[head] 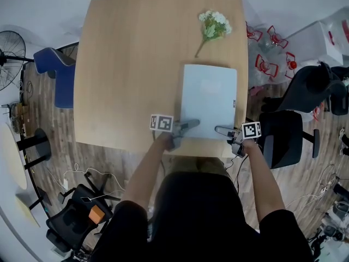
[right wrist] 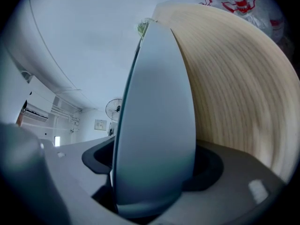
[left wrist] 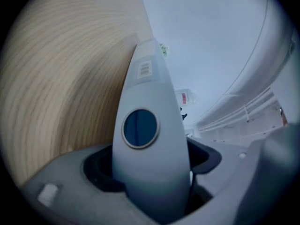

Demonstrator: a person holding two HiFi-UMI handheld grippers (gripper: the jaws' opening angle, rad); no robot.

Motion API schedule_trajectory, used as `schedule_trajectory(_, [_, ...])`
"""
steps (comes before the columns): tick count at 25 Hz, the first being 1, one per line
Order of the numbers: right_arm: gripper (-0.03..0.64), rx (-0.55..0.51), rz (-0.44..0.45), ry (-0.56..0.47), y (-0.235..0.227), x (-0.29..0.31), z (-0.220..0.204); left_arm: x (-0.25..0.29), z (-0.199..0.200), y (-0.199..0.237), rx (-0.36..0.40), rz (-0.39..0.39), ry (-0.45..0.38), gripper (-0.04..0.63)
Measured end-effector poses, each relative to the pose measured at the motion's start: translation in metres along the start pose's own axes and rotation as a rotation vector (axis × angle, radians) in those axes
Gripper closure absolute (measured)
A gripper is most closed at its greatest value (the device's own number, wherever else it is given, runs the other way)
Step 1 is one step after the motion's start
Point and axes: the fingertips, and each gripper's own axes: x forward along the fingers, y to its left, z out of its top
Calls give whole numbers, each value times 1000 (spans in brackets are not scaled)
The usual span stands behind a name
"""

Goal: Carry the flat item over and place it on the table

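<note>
Left gripper (head: pixel 193 124), right gripper (head: pixel 220 129): two, loosely straddling one flat item (head: pixel 209 100) on table (head: pixel 125 64).

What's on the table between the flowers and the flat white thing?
Nothing. In the head view, only bare wooden table lies between the flowers and the flat white item.

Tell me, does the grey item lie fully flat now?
Probably not: the item has its near edge between the jaws of left gripper and right gripper, underside showing.

Matt wood-grain table (head: pixel 125 75), smooth plastic-looking flat item (head: pixel 210 100)
</note>
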Motion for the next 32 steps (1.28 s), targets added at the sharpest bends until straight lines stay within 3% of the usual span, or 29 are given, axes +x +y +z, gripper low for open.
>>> schedule_trajectory(3, [221, 14, -97, -12, -9, -6, -3, -3, 1, -1, 14, 46, -27, 207])
schedule_trajectory(11, [178, -53, -234, -84, -9, -16, 3, -4, 6, -1, 59, 156, -89, 173])
schedule_trajectory(23, [153, -81, -353, -116, -9, -28, -1, 1, -1, -5, 128, 307, -65, 126])
schedule_trajectory(32, [144, -102, -422, -132, -13, -34, -1, -3, -1, 0, 198, 483, -82, 80])
